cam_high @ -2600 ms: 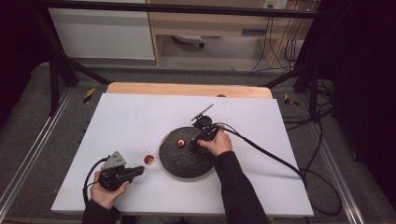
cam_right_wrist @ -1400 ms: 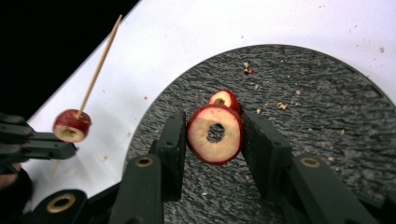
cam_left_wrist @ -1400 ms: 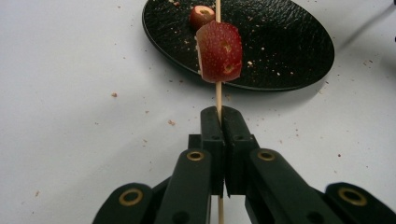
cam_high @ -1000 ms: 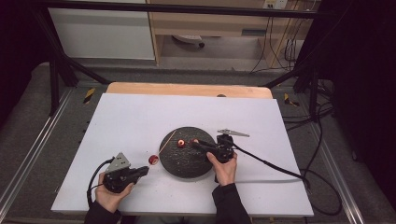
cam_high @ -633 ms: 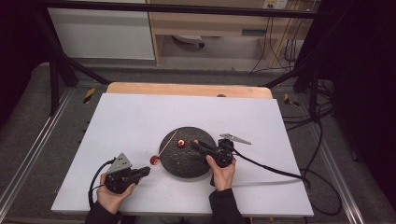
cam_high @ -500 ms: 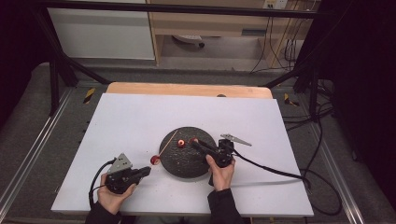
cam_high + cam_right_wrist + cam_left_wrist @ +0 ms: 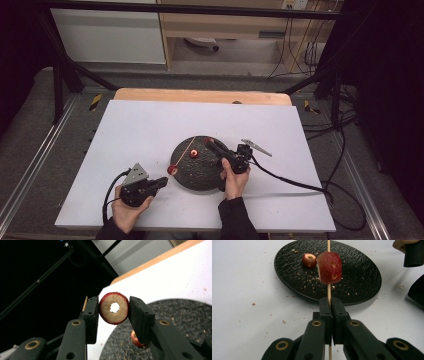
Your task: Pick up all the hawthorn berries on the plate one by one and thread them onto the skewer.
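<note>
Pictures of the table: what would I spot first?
A round black textured plate sits mid-table on the white table. The left tool pinches a thin wooden skewer carrying a red fruit piece. The right tool grips a red-skinned fruit ring with a hole.

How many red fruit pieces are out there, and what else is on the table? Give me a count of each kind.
Red fruit pieces: 3 (one on the stick, one on the plate, one cored piece in the right tool)
Wooden stick: 1, held by the left tool
Black plate: 1
Total: 5
</note>
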Motion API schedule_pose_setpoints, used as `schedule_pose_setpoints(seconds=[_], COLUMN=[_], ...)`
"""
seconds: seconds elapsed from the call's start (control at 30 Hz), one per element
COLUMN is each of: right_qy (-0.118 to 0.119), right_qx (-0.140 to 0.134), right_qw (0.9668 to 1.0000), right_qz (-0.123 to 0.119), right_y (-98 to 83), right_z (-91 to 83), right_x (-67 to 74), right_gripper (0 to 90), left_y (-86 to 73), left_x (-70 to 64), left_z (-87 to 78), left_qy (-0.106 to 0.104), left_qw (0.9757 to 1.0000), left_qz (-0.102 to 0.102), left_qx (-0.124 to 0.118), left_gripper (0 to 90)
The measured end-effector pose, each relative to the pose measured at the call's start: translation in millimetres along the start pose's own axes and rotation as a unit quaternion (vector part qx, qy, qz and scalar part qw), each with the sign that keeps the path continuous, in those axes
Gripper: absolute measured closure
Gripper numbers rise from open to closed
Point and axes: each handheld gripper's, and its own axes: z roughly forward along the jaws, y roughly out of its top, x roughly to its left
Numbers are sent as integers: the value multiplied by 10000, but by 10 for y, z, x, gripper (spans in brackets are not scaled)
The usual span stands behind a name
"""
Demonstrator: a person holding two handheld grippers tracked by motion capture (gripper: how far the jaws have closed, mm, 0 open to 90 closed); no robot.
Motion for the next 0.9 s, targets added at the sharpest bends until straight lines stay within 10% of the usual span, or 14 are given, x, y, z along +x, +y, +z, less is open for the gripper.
schedule_pose_setpoints(seconds=[0.9], right_qy=[229], right_qx=[-1037], right_qw=[9936], right_qz=[388], right_y=[196], right_z=[7], right_x=[23], right_gripper=[615], left_y=[195], left_x=[-323], left_z=[243], left_qy=[-118], left_qw=[9999], left_qz=[-49], left_qx=[-29], left_gripper=[884])
